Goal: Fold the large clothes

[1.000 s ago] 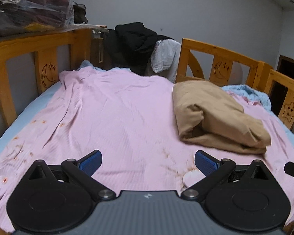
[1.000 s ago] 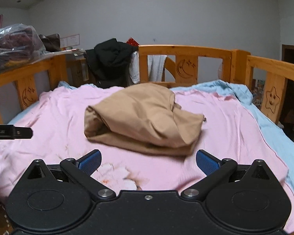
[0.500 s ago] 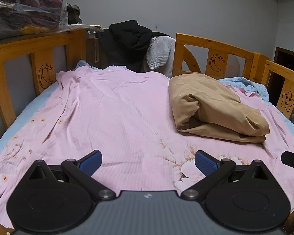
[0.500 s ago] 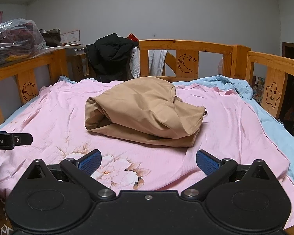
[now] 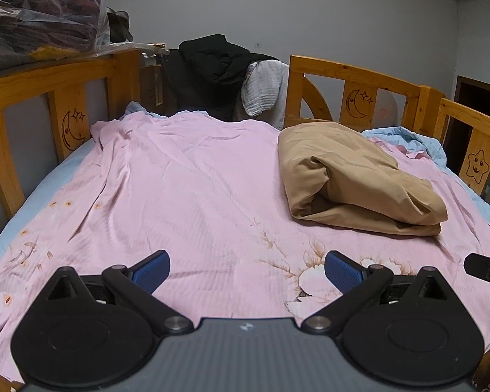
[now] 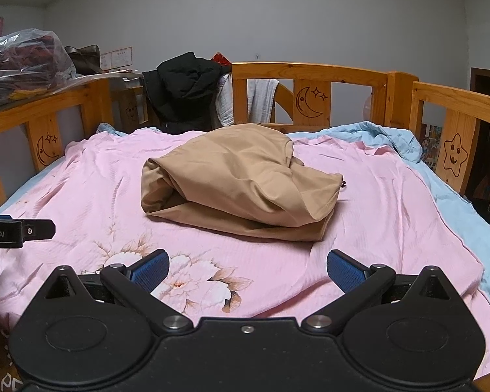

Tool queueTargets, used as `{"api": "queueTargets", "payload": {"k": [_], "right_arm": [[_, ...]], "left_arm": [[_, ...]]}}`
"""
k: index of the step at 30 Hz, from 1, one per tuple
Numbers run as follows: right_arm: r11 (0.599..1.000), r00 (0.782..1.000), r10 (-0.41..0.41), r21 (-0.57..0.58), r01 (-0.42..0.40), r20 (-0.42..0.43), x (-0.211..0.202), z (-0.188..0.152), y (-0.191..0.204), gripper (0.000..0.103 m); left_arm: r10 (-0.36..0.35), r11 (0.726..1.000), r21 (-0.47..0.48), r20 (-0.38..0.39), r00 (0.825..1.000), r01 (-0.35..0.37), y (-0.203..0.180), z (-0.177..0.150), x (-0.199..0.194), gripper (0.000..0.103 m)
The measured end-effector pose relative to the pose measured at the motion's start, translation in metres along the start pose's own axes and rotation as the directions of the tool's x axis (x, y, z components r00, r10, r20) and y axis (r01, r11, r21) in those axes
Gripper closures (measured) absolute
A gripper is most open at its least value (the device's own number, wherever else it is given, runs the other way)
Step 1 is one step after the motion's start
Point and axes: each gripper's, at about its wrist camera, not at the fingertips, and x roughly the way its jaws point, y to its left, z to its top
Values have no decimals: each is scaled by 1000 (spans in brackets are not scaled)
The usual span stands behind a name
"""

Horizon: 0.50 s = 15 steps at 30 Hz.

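Hovering low over the near edge of the bed, the left gripper (image 5: 246, 269) and right gripper (image 6: 247, 269) both had their blue pads spread wide apart with nothing between them. The tan garment (image 6: 238, 183) lay as a loose, puffy bundle on the pink sheet (image 5: 186, 189), toward the right side of the bed and nearer the far rail (image 6: 310, 75) than the near edge; in the left view it sat off to the right (image 5: 352, 176). The bundle looked doubled over on itself, with an open pocket at its left end and 1 layer sticking out along the bottom, so it fit either a rough fold that was finished or a heap waiting to be laid flat; which of the 2, the views could not settle. Risks from here, as a judgement: any pinch on the garment could catch the pink sheet under it, since both were thin and soft and lay touching, and lifting would then drag the bedding. Grabbing only the top layer could let the stacked layers slide and the bundle fall open. The blue sheet (image 6: 447, 196) showing at the right edge suggested the pink one was loose and would shift easily. The 2 grippers were close, the left tip (image 6: 32, 228) showing in the right view, so they could bump.
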Motion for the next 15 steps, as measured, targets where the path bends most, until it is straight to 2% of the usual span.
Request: {"api": "queueTargets", "payload": {"k": [15], "right_arm": [[1000, 1000, 0, 0, 0, -3, 1, -1, 1, 1]], "left_arm": [[-1, 1000, 0, 3, 1000, 1, -1, 0, 0, 1]]}}
